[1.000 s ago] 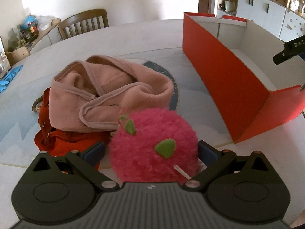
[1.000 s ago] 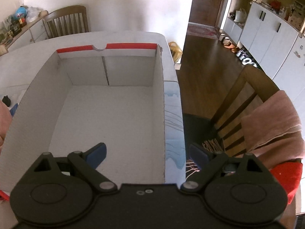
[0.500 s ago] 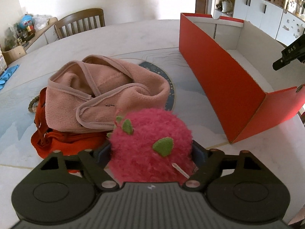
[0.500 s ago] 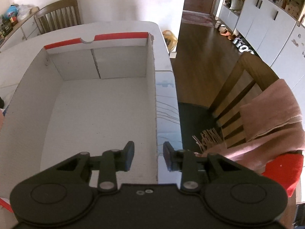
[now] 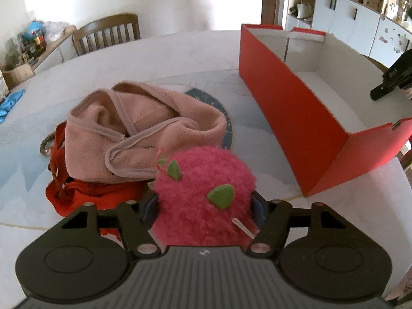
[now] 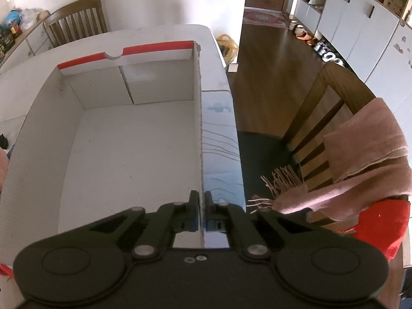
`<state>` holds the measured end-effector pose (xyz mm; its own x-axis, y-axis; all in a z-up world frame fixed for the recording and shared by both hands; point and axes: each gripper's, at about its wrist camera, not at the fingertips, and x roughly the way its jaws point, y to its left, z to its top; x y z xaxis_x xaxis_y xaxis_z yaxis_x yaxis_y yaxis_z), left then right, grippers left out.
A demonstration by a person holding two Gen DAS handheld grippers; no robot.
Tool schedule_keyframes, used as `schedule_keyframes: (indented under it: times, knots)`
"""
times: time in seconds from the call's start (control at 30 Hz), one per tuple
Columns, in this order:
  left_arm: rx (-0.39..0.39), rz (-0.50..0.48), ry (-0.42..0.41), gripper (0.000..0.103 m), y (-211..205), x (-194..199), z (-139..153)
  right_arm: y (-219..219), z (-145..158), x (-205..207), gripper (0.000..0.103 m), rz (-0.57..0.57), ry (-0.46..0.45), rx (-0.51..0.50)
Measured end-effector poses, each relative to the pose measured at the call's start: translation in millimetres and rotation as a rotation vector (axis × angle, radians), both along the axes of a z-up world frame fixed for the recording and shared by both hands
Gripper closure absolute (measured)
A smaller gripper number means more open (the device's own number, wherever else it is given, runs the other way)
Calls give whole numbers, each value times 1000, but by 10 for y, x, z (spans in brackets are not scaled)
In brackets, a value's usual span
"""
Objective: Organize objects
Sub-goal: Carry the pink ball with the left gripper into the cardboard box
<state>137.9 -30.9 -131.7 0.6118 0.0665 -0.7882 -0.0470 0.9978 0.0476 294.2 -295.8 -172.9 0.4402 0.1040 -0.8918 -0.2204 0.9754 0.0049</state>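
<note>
both wrist views angled down, close, sharing red box [image 5: 296, 108]

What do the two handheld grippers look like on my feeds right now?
Both look alike. The left gripper has a matte black body with a ribbed top plate, two round discs at its sides, silver pivot pins and black linkage arms ending in fingers with blue pads. The right gripper has the same build but a smooth top with two small screws. No cables, sleeves or hands show.

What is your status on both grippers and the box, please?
Left gripper closing on pink plush ball. Right gripper shut on box wall. Box empty, path clear.
</note>
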Motion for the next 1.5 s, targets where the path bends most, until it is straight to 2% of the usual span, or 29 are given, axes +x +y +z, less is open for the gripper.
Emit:
schedule_keyframes:
  times: [0.27,0.6,1.07,1.27,1.5]
  knots:
    - [-19,0,-38,37,58,-78,270,-19,-7,1,102,7,2,9]
    - [-36,-56,-91,37,-52,-79,767,-23,-8,12,102,10,4,21]
    - [-58,-251,-199,37,-537,684,1485,-44,-20,25,102,16,11,37]
    - [-44,-328,-184,37,-845,1103,1458,-46,-20,28,102,19,13,39]
    - [-24,-366,-79,37,-1173,1564,1078,-53,-25,49,102,29,20,37]
